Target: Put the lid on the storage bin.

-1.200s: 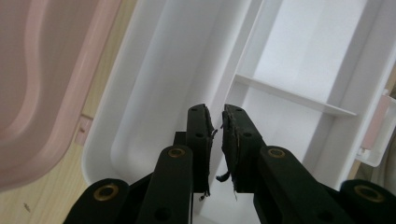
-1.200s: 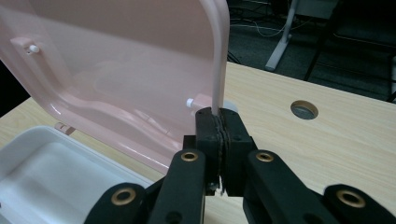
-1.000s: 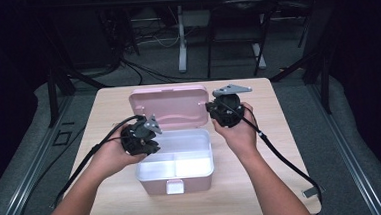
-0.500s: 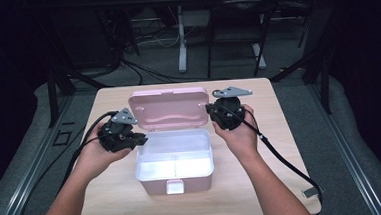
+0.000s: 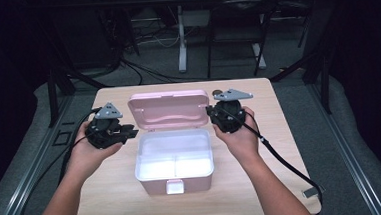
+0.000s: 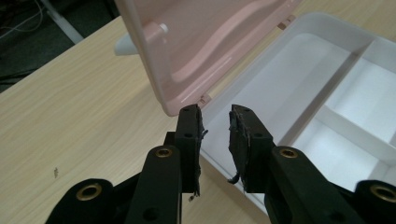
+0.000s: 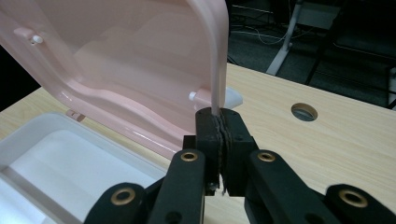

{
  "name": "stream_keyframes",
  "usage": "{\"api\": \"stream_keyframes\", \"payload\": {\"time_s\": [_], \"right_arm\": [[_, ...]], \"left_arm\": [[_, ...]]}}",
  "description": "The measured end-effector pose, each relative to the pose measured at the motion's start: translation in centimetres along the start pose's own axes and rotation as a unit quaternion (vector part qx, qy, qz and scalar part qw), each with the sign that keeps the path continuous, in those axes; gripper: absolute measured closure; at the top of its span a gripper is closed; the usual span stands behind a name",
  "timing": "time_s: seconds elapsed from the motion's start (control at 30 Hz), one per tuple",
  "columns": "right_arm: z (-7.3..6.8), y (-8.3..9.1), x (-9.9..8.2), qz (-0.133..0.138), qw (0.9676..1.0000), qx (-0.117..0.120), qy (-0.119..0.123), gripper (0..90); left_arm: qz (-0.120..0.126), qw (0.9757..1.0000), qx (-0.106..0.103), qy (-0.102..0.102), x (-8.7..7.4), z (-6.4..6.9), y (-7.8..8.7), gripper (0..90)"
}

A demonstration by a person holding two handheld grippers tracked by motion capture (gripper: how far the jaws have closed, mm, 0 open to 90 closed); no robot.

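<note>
The pink-and-white storage box (image 5: pixel 174 161) sits open mid-desk (image 5: pixel 280 132), its pink lid (image 5: pixel 169 109) standing nearly upright. The right gripper (image 7: pixel 219 140) has its fingers clenched on the lid's side edge, so that pinch may be all that props it. The left gripper (image 6: pixel 215 135) hovers just off the lid's other corner; its fingers have just been opening, with nothing between them. If the right grip slips on that thin, smooth rim, I'd expect the lid to drop shut or the light box to skid.
</note>
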State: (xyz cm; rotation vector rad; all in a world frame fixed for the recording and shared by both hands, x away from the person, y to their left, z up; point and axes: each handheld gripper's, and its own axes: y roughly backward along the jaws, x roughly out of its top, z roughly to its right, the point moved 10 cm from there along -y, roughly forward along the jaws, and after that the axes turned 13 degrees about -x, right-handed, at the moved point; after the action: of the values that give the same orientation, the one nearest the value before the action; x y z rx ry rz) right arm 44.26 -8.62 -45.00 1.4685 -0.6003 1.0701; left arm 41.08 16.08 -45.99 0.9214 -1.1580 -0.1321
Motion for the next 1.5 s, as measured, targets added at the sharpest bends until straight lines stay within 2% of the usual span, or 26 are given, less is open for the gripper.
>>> {"api": "stream_keyframes", "payload": {"time_s": [0.33,0.37,0.43,0.7,1.23,1.5], "right_arm": [[-0.1,0.4,-0.3,0.001,1.0,0.003,0.005,87.3],[0.0,0.4,-0.3,0.0,1.0,-0.003,0.004,87.2],[-0.1,0.4,-0.4,0.001,1.0,0.006,0.003,87.1],[-0.2,0.7,-0.6,0.001,1.0,0.007,0.004,86.8],[-0.4,1.1,-1.0,0.006,0.9999,0.009,0.008,86.5],[-0.4,1.3,-1.1,0.005,0.9999,0.009,0.009,86.0]], "left_arm": [[0.023,0.9997,0.006,0.008,0.5,-0.3,0.6,71.0],[0.023,0.9997,0.007,0.007,0.5,-0.4,0.6,70.7],[0.025,0.9996,0.009,0.007,0.5,-0.5,0.8,70.6],[0.043,0.9989,0.015,0.012,0.9,-0.7,1.5,70.4],[0.059,0.9976,0.036,0.003,2.6,-0.8,2.7,68.6],[0.078,0.9957,0.049,0.002,3.3,-0.8,2.9,69.8]]}}
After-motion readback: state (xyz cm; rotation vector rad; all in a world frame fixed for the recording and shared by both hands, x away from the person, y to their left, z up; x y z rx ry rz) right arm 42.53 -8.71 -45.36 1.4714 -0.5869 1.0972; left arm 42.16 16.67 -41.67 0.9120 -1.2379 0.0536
